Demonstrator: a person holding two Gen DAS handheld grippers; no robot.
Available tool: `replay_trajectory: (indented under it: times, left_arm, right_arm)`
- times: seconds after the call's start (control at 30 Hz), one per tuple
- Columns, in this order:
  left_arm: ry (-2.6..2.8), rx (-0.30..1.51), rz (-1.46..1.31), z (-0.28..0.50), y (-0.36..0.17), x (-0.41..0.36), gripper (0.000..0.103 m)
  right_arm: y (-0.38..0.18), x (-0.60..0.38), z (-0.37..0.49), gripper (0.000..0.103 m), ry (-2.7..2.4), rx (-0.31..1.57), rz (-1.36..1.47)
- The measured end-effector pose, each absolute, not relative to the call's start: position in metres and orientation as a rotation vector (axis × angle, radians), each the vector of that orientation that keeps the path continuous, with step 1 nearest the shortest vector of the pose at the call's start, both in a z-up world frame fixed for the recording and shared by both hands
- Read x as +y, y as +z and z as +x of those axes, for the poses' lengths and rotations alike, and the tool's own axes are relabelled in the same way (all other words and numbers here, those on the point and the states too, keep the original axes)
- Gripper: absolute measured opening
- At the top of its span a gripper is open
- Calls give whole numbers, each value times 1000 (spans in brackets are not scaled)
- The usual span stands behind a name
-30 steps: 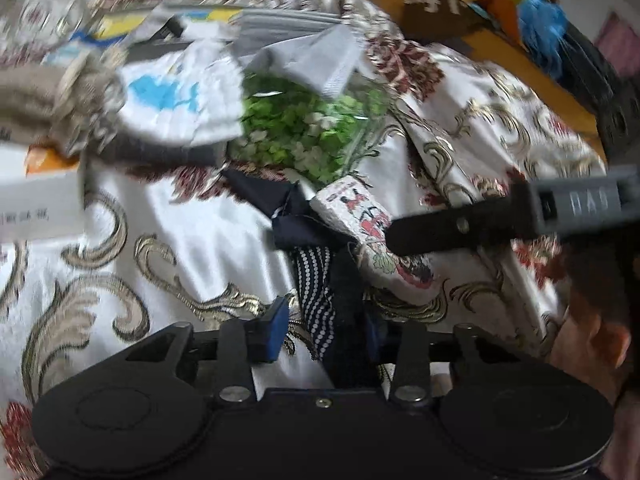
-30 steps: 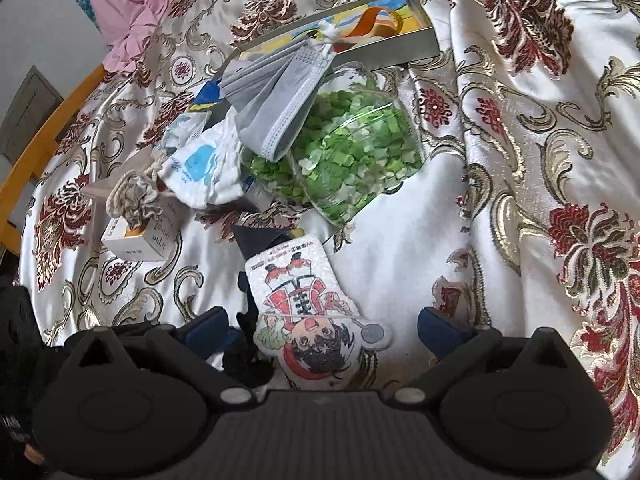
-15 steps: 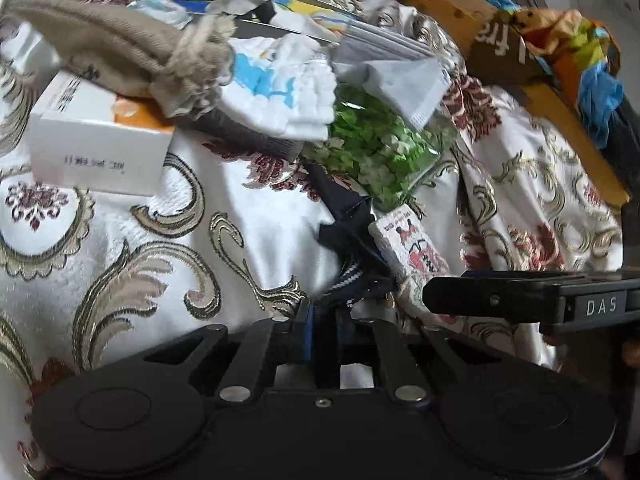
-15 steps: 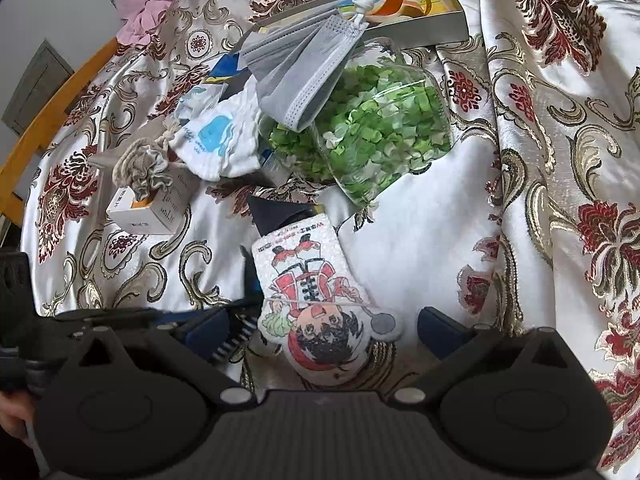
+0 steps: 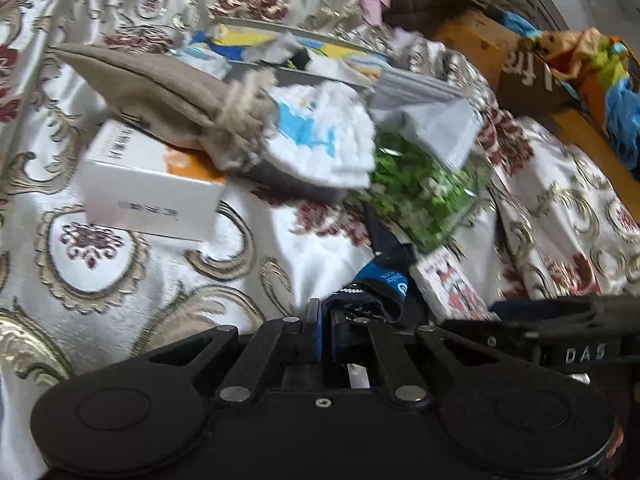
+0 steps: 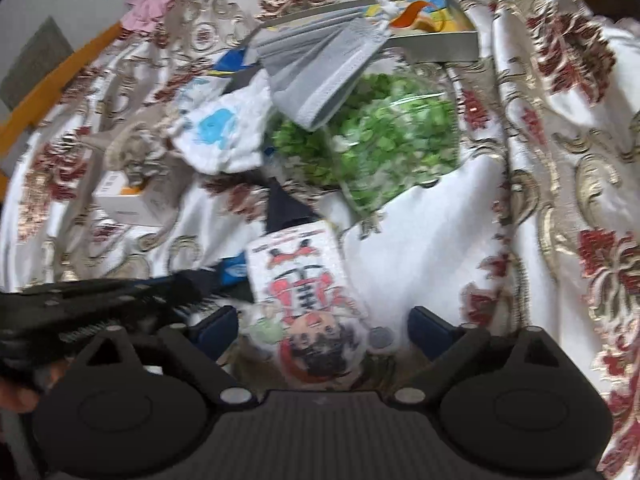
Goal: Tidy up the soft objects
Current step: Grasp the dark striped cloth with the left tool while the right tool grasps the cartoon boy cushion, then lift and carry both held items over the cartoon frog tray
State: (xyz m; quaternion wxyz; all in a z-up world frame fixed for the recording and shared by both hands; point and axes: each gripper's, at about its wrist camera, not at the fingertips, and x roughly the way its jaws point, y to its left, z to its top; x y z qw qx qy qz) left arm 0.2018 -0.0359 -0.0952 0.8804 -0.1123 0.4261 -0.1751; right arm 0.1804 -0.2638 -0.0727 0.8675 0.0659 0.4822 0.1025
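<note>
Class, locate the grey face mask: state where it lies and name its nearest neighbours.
In the right wrist view the grey face mask lies upper centre, draped over the top of the bag of green pieces, in front of the flat picture box, right of the white and blue cloth.

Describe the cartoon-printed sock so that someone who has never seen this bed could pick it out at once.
Start at the clear bag of green pieces in the middle of the floral bedspread. Just below its lower edge lies the cartoon sock, flat between the fingers of the right gripper, whose jaws are closing around it. Unlike the dark sock beside it, it is white with a red-dressed, dark-haired cartoon figure.
</note>
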Motion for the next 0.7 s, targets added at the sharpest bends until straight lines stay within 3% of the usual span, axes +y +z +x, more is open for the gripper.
replay_trajectory:
  times: [0.1, 0.7]
  left_arm:
    - [-335, 885, -246, 203, -97, -33, 7]
    - [-364, 864, -163, 199, -101, -47, 13]
  right_arm:
    - [-75, -259, 179, 85, 222, 1021, 106]
    - [-75, -254, 179, 84, 223, 1020, 65]
